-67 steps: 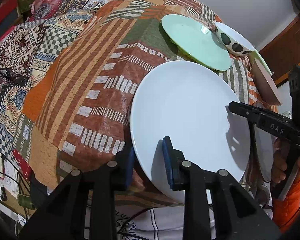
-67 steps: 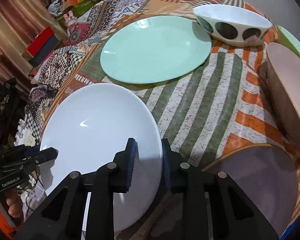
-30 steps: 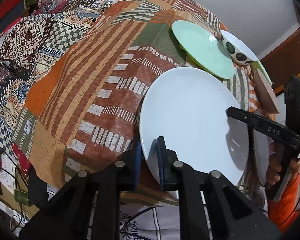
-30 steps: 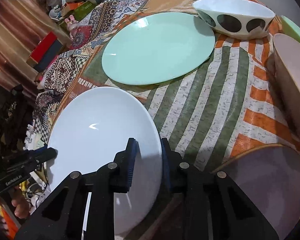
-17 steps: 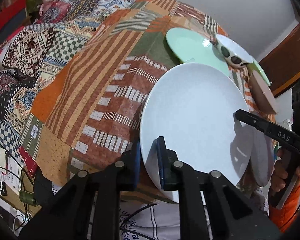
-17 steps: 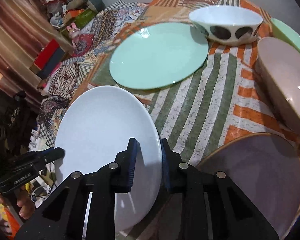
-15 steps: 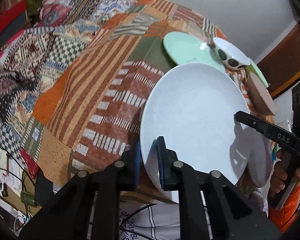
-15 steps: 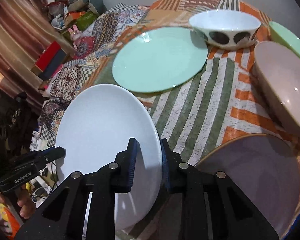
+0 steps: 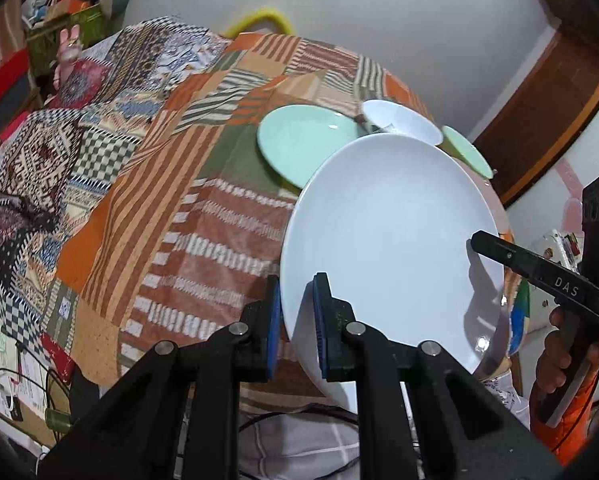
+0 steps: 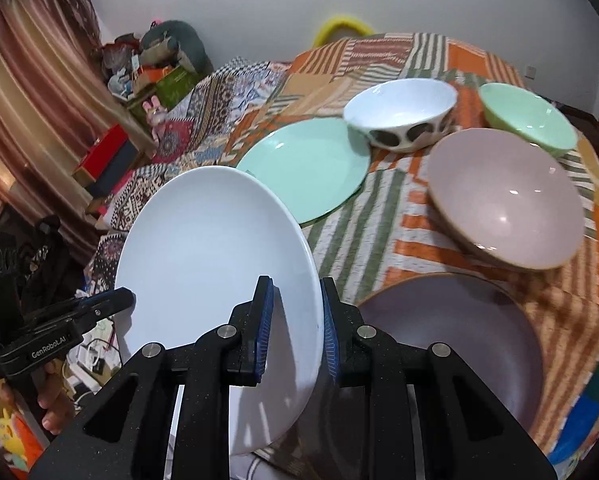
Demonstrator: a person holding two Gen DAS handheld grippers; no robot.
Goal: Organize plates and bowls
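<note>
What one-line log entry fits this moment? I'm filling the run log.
phase: carry | held: round white plate, lifted, tilted | left gripper: shut on rim | right gripper: shut on opposite rim | beyond: mint-green plate

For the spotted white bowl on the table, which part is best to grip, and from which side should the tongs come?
Grip the spotted white bowl by its thin rim, one finger inside and one outside, coming from above. It stands upright with the mouth open upward. The near-right rim seems freest: the mint plate lies close on its left.
</note>
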